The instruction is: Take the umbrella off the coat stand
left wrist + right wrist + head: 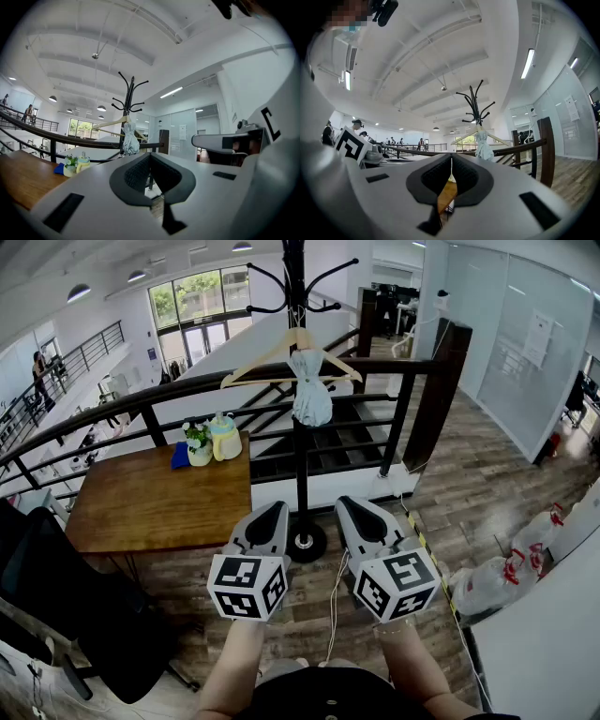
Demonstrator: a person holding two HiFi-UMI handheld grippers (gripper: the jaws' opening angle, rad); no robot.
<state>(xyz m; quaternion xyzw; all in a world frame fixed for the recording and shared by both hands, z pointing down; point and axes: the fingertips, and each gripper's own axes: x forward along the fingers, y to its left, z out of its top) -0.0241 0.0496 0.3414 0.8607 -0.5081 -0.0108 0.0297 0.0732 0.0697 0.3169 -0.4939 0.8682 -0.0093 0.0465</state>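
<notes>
The umbrella (311,395), a small folded pale-blue one, hangs high on the coat stand (301,474) against the pole, just under a wooden hanger (272,357); whether its loop sits on a hook or on the hanger I cannot tell. It looks light, with loose, soft cloth over a stiff core, so a grip near its top, close to where it hangs, seems safer than pinching the floppy bottom. The left gripper (268,521) and right gripper (359,518) are level, well short of the stand, both closed and empty.
</notes>
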